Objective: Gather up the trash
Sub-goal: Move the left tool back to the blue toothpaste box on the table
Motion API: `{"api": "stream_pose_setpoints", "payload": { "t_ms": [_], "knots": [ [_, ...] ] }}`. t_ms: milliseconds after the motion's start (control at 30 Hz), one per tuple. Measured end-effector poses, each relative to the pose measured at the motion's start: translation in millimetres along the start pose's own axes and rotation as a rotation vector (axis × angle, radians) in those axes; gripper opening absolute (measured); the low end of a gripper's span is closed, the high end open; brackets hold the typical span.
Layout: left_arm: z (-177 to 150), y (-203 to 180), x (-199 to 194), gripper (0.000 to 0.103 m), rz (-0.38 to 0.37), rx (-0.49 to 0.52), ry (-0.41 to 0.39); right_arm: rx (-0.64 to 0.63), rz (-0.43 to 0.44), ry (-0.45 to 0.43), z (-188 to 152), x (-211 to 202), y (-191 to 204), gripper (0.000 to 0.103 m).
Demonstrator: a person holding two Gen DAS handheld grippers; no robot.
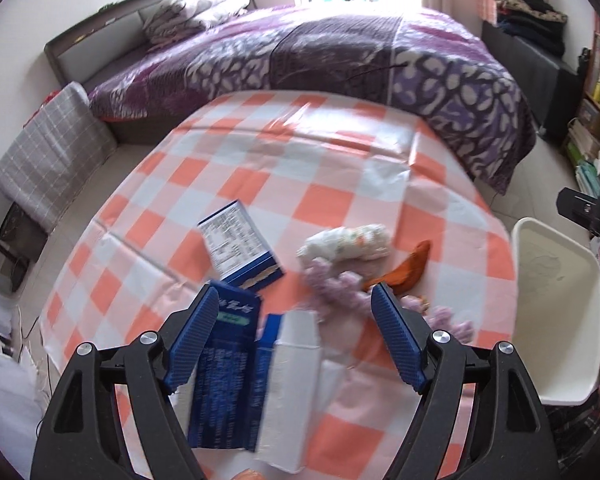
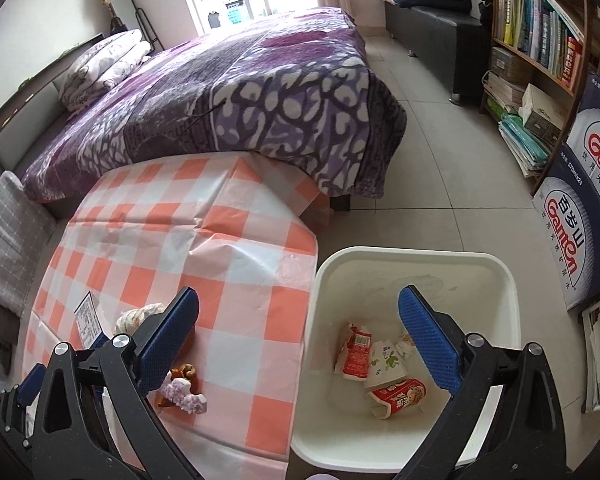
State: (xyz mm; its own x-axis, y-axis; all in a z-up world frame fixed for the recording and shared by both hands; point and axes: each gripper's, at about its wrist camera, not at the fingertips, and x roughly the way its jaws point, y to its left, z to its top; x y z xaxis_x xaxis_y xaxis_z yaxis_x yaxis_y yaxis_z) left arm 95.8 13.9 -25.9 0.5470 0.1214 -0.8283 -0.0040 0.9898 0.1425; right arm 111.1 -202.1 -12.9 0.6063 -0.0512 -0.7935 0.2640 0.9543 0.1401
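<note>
Blue cardboard fills the space under the left gripper (image 1: 292, 300): a torn blue carton (image 1: 226, 376) lies flat on the checked tablecloth (image 1: 340, 184), right between the spread fingers and a little toward the left one. Its long axis runs almost straight along the gripper's pointing line, so the narrow width sits across the jaws, which looks like the favourable way round for a pinch. The jaws stand wide and nothing is pressed by the pads. A white carton piece (image 1: 294, 384) lies just beside it, also lengthways, and a second blue box (image 1: 240, 246) sits further ahead, turned at a slant.

Over on the other side, the right gripper (image 2: 298, 304) hangs with jaws wide and empty, straddling the table edge and the white bin (image 2: 416, 258). The bin stands just beside the table on the right, with a few wrappers (image 2: 380, 368) already in the bottom.

So the left hand is plainly the nearer one for the carton. My read: the next move is a short drop straight down onto it, then a carry rightward across the table to the bin. A crumpled tissue (image 1: 346, 242) and orange scrap (image 1: 404, 270) wait ahead to the right.
</note>
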Motion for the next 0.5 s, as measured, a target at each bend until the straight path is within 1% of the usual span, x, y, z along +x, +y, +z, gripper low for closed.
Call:
{"api": "stream_pose_setpoints", "payload": {
  "t_ms": [67, 133, 200, 267, 300, 333, 433, 500],
  "knots": [
    [0, 14, 11, 0.077, -0.006, -0.007, 0.054, -0.023, 0.005, 0.010, -4, 3, 10, 0.096],
    [2, 30, 20, 0.077, -0.022, -0.039, 0.098, -0.042, 0.008, 0.020, -7, 5, 17, 0.096],
    [3, 43, 29, 0.077, -0.069, -0.057, 0.163, -0.055, 0.011, 0.030, -9, 7, 24, 0.096],
    [4, 49, 32, 0.077, -0.100, -0.050, 0.203, -0.064, 0.017, 0.035, -11, 7, 28, 0.096],
    [3, 49, 33, 0.079, -0.100, -0.034, 0.215, -0.070, 0.018, 0.036, -11, 8, 30, 0.096],
    [2, 47, 35, 0.084, -0.102, -0.019, 0.231, -0.075, 0.018, 0.040, -12, 9, 31, 0.096],
    [-7, 38, 48, 0.085, -0.126, 0.004, 0.300, -0.076, 0.023, 0.054, -13, 11, 33, 0.096],
    [-15, 28, 55, 0.086, -0.104, 0.043, 0.329, -0.069, 0.029, 0.062, -12, 12, 32, 0.096]
  ]
}}
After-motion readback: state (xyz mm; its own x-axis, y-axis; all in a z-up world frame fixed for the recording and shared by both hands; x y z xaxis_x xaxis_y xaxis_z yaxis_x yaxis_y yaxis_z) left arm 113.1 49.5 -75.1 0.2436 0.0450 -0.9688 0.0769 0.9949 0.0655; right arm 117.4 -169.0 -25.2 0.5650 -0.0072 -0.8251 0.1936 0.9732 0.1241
